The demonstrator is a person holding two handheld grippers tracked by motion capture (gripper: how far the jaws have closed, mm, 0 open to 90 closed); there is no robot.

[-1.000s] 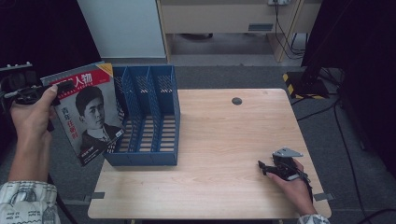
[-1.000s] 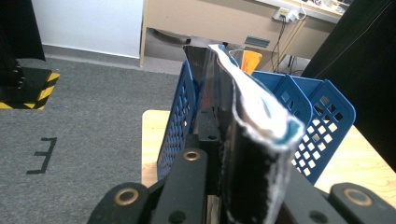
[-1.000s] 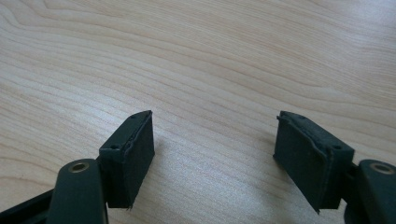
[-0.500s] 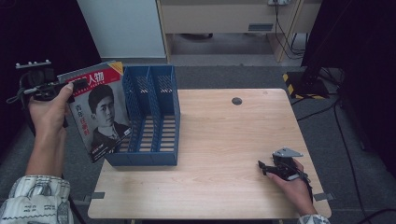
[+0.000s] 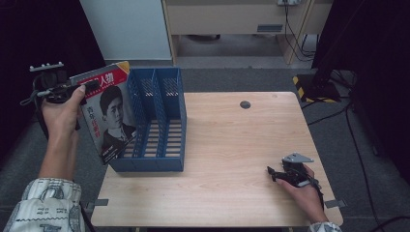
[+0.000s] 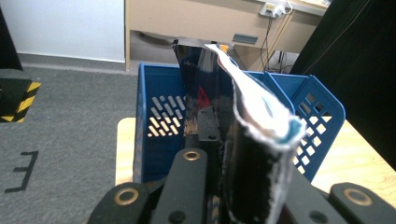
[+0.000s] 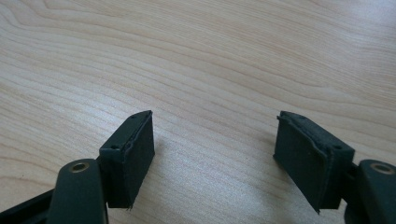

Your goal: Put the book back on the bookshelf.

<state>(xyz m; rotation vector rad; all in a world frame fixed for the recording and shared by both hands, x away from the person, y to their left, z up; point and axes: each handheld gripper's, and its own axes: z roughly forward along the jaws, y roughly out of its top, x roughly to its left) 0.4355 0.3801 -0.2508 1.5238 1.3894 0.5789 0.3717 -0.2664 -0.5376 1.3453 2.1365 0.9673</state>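
Note:
A magazine (image 5: 109, 116) with a portrait on its red-topped cover hangs upright at the left side of the blue file rack (image 5: 159, 121). My left gripper (image 5: 89, 86) is shut on the magazine's top corner, held up at the table's left edge. In the left gripper view the magazine's curled page edge (image 6: 254, 140) rises between the jaws, with the file rack (image 6: 159, 126) just behind it. My right gripper (image 5: 271, 173) rests on the table near the front right corner, and its jaws (image 7: 215, 158) stand open over bare wood.
The file rack has three slots and stands on the left part of the wooden table (image 5: 232, 145). A small dark round cap (image 5: 245, 104) lies near the table's far edge. Cabinets and cables stand beyond the table on the grey carpet.
My left hand has carried the magazine to the right, closer to the rack's left side. The right gripper has stayed in place.

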